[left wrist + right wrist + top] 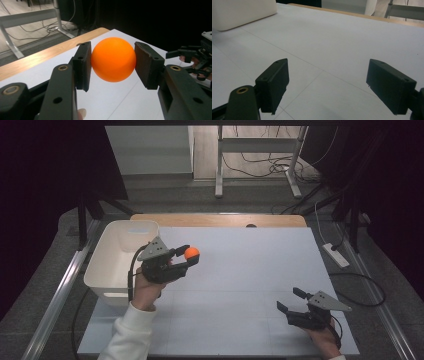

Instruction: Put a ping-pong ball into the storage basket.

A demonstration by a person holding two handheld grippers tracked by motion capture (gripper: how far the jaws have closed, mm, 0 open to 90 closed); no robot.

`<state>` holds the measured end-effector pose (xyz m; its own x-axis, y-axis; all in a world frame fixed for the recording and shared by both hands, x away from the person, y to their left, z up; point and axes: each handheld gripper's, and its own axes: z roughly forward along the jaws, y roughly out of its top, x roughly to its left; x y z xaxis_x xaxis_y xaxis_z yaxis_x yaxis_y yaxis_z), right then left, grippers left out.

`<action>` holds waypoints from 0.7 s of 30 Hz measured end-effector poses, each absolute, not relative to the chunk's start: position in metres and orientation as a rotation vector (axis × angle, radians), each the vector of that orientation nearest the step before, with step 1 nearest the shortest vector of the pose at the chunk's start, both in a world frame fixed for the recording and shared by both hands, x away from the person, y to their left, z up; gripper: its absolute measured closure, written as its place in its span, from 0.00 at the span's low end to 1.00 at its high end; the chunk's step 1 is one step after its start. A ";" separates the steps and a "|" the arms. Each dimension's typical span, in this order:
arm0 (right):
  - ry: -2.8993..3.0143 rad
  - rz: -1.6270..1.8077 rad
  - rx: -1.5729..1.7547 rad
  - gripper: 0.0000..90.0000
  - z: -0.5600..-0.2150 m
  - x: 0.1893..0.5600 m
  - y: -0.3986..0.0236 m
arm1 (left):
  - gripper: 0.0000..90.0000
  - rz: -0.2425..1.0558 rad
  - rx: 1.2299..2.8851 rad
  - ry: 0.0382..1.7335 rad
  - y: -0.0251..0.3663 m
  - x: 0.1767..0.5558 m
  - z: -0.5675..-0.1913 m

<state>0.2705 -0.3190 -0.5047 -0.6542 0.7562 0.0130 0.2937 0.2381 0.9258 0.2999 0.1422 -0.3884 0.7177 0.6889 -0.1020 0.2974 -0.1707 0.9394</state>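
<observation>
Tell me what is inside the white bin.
The white bin shows pale inner walls and nothing visible on the part of its floor in sight. The left tongs, shut on the orange ball, and the hand cover its right side, so that part stays unknown.

Left gripper (pixel 186 255) at centre left of the high view, raised, jaws clamped tight, white sleeve (pixel 131 332) entering from the bottom edge. Right gripper (pixel 292 301) at lower right, low, jaws spread wide, nothing between them.
</observation>
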 end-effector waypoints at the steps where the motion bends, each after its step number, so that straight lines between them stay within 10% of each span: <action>1: 2.076 1.403 0.961 0.21 -0.505 0.271 -0.319 | 0.56 0.421 1.757 0.788 0.143 0.300 -0.388; 21: 2.078 1.394 0.960 0.21 -0.505 0.271 -0.319 | 0.56 0.493 1.724 0.843 0.164 0.304 -0.380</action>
